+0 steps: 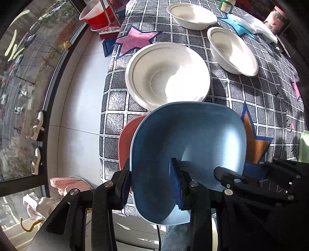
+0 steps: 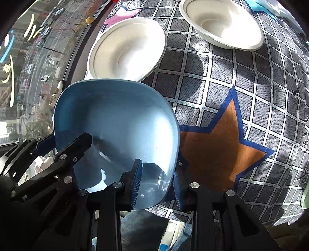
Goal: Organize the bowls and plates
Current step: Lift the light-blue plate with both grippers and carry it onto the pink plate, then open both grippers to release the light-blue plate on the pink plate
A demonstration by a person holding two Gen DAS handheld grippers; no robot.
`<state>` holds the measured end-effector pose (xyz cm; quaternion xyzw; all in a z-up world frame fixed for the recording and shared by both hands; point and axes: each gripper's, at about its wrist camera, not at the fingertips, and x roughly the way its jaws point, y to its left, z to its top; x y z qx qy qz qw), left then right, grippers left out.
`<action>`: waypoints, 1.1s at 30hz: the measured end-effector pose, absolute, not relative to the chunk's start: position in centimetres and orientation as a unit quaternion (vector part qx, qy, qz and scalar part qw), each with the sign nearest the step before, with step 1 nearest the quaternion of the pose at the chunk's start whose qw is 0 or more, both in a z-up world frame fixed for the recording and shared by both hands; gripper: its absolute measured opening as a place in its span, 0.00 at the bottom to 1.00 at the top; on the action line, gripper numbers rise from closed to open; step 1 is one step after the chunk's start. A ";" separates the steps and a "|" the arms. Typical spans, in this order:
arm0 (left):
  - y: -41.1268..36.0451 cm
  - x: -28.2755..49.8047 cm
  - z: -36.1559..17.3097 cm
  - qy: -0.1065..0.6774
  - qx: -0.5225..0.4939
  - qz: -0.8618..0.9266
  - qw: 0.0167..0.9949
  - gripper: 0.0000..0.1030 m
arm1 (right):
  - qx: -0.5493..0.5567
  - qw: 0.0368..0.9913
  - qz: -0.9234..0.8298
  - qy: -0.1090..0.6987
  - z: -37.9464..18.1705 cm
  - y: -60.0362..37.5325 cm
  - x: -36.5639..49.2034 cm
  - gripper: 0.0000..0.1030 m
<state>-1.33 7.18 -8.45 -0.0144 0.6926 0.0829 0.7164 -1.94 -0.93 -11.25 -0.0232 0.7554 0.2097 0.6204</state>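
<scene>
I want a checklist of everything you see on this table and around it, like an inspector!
Surface: checked tablecloth with coloured stars.
Job's things: blue plate held over the table edge, above a red plate; three white bowls, the largest nearest, two farther back.
Clutter: white cloth, green bottle at the far edge.
Grippers: left gripper shut on the blue plate's left rim; right gripper shut on its right rim.
Cables: nothing seen.
Surroundings: window, red basin, slippers on the floor.
</scene>
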 end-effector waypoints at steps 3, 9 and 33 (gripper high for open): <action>8.2 -1.6 -9.1 0.695 -0.022 0.088 0.713 0.38 | -0.028 0.617 0.214 0.757 -11.8 0.4 -2.0 0.33; 9.2 -1.9 -10.6 0.703 -0.024 0.096 0.704 0.38 | -0.039 0.607 0.214 0.765 -13.4 2.1 -2.6 0.33; 10.3 -1.3 -9.4 0.685 -0.030 0.097 0.721 0.77 | -0.018 0.635 0.177 0.752 -14.4 -0.5 -2.1 0.83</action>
